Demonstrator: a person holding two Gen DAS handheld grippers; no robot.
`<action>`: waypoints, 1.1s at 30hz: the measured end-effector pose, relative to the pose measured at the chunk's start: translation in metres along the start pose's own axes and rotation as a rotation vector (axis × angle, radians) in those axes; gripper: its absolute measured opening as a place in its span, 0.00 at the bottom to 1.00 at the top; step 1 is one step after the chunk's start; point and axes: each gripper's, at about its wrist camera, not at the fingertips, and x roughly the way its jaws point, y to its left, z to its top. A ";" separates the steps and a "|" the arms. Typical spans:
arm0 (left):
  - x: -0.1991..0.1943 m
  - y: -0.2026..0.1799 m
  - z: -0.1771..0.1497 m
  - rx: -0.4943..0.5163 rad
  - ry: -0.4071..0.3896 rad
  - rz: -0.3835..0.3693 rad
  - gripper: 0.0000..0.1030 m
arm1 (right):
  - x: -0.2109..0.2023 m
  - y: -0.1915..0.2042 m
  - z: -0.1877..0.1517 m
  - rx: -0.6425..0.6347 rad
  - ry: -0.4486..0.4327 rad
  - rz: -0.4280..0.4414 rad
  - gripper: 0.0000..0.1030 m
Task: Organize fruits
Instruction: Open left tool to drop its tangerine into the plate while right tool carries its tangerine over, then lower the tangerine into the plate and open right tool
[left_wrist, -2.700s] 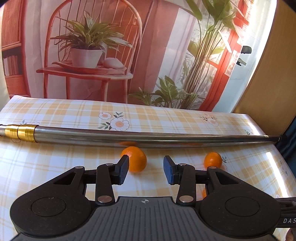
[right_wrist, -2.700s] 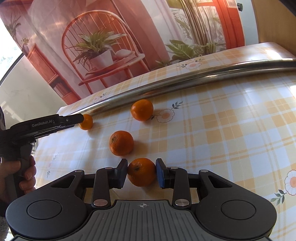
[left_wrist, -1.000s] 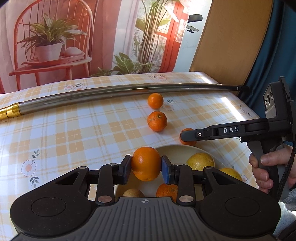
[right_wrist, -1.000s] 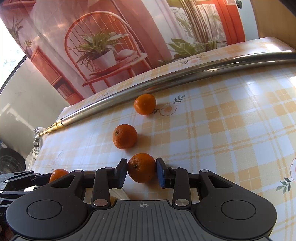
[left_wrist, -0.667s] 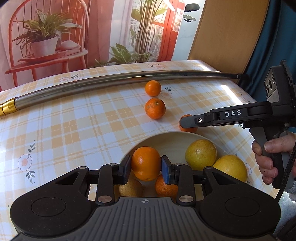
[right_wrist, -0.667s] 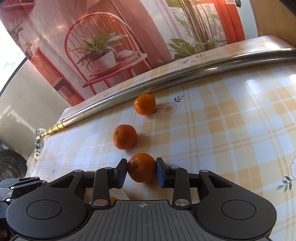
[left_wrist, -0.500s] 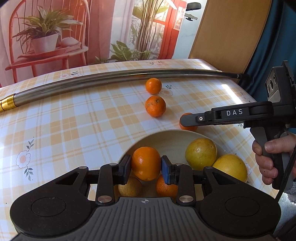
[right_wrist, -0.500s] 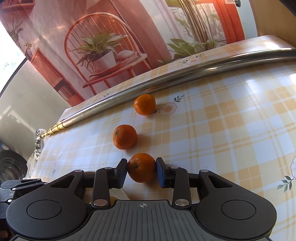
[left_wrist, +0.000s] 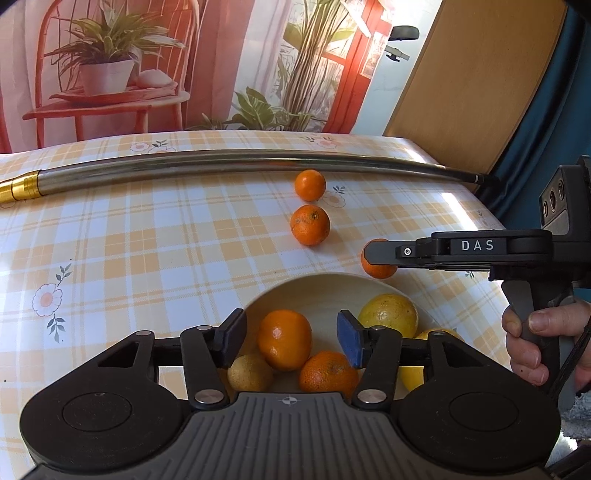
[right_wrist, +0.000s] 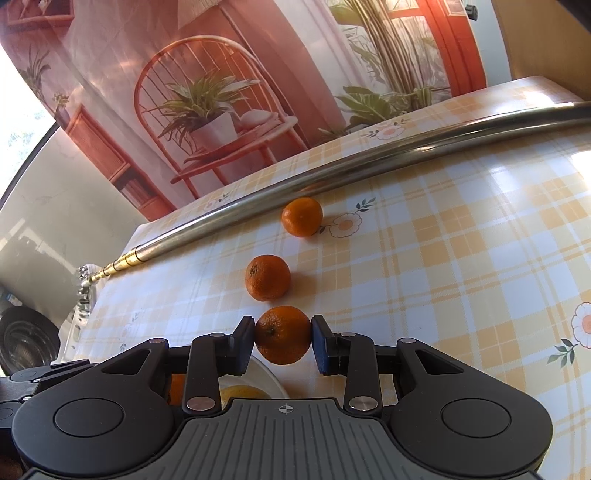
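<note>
My left gripper (left_wrist: 291, 336) hangs open over a cream bowl (left_wrist: 314, 286). An orange (left_wrist: 284, 339) lies in the bowl between the spread fingers, beside another orange (left_wrist: 327, 371), a small yellow fruit (left_wrist: 249, 373) and two large yellow fruits (left_wrist: 388, 314). My right gripper (right_wrist: 283, 341) is shut on a mandarin (right_wrist: 283, 334) just past the bowl's rim (right_wrist: 266, 376); in the left wrist view that mandarin (left_wrist: 376, 269) shows under the right gripper's finger. Two more mandarins (right_wrist: 267, 277) (right_wrist: 302, 216) rest on the checked tablecloth beyond.
A long metal rod (left_wrist: 236, 166) with a gold end lies across the far side of the table (left_wrist: 147, 258). A printed backdrop (left_wrist: 147, 62) stands behind it. A hand (left_wrist: 543, 343) holds the right gripper's handle at the table's right edge.
My left gripper picked up an orange, carried it over the bowl, and has now opened, leaving the orange in the bowl. The right gripper has stayed shut on its mandarin, barely moving.
</note>
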 end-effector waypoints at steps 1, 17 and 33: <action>-0.002 -0.001 0.000 -0.004 -0.010 0.012 0.62 | -0.002 0.002 0.000 -0.005 -0.002 0.002 0.29; -0.057 0.025 -0.014 -0.139 -0.124 0.236 0.86 | -0.025 0.043 -0.008 -0.110 -0.007 0.011 0.30; -0.074 0.024 -0.020 -0.135 -0.172 0.299 0.87 | -0.001 0.074 -0.008 -0.264 0.067 -0.033 0.30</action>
